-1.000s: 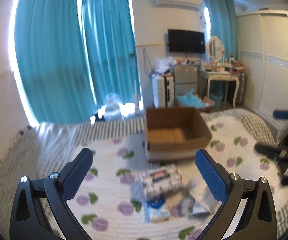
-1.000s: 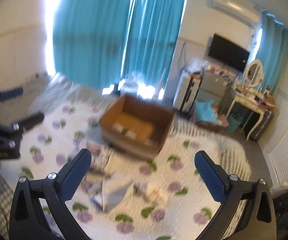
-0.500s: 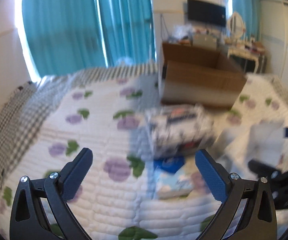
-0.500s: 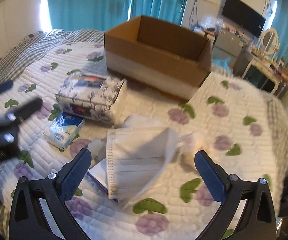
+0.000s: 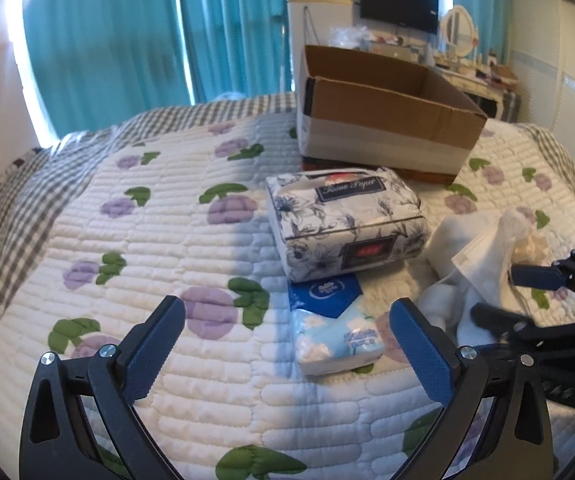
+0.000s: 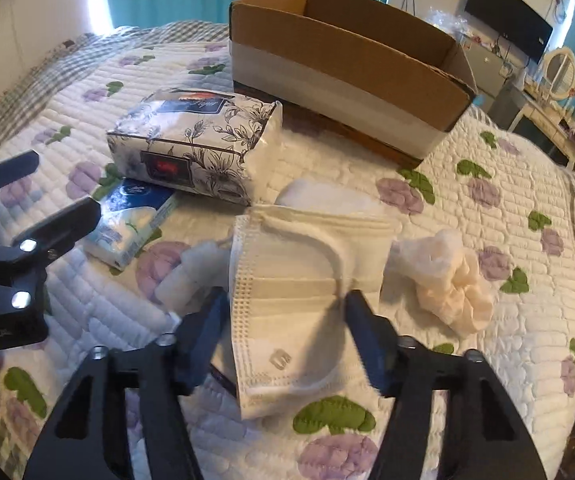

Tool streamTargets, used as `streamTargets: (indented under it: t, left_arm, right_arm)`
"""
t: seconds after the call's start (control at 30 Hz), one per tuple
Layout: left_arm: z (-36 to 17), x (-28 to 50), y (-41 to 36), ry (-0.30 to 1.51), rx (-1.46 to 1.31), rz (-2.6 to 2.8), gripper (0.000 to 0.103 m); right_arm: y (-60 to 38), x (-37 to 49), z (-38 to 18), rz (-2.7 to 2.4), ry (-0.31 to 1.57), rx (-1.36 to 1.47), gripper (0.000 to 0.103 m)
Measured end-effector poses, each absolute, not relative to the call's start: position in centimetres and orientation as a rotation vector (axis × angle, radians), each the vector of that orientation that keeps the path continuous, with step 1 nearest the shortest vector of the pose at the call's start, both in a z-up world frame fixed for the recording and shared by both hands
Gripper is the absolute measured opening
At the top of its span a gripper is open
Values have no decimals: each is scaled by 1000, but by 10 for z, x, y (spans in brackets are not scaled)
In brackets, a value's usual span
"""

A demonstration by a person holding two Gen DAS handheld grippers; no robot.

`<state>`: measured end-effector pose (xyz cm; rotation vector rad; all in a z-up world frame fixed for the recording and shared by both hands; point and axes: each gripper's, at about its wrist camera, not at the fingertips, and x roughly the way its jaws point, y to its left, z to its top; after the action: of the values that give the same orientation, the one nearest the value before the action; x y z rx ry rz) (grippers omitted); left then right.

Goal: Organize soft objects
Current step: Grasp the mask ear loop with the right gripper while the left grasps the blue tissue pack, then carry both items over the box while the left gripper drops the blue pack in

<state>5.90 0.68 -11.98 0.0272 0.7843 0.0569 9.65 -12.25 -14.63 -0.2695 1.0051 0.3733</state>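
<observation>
White face mask (image 6: 307, 280) lies flat on quilt (image 6: 487, 340), between right gripper (image 6: 283, 320) fingers, jaws apart, not clamped. Left gripper (image 5: 287, 344) jaws wide apart above small tissue pack (image 5: 333, 328); cardboard box (image 5: 383, 120) behind.

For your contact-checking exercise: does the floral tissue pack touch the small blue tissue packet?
Touching. In the left wrist view the floral tissue pack lies over the small blue tissue packet's far end, with no gap; the right wrist view shows the same overlap.

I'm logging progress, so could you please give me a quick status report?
Left gripper open, empty, above small tissue pack. Right gripper open, straddling face masks. Cardboard box beyond, path unobstructed.
</observation>
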Motion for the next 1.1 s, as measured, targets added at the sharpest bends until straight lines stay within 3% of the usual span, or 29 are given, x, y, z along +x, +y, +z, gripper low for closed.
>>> streamTargets:
  t: [0.03,0.1,0.27,0.4,0.77,0.93,0.97,1.0,1.1]
  left_arm:
    - [-119,59,6,784,30,56,103]
    - [-120,60,5,785,36,54,103]
    - [-126,63,4,815,20,31,103]
    - [-132,65,0,833,33,21,103]
    - [-148,76,-5,891,48,-8,102]
    - [-152,87,-4,916,23,-26,79]
    - [-154,89,-4,925,19,-34,65]
    - [-157,91,-4,937,18,-42,57]
    - [-160,89,-4,952,9,-66,54]
  right_arm:
    - [-127,96,-143,379,1004,-245,49]
    - [-132,94,-139,373,990,-238,33]
    - [-142,89,-130,384,951,-202,15]
    - [-152,86,-114,387,888,-152,8]
    - [-171,79,-78,373,751,-84,5]
    - [-182,80,-69,353,731,-63,4]
    - [-183,81,-70,349,736,-64,4]
    - [-183,82,-71,345,737,-64,4]
    - [-183,81,-74,348,750,-66,4]
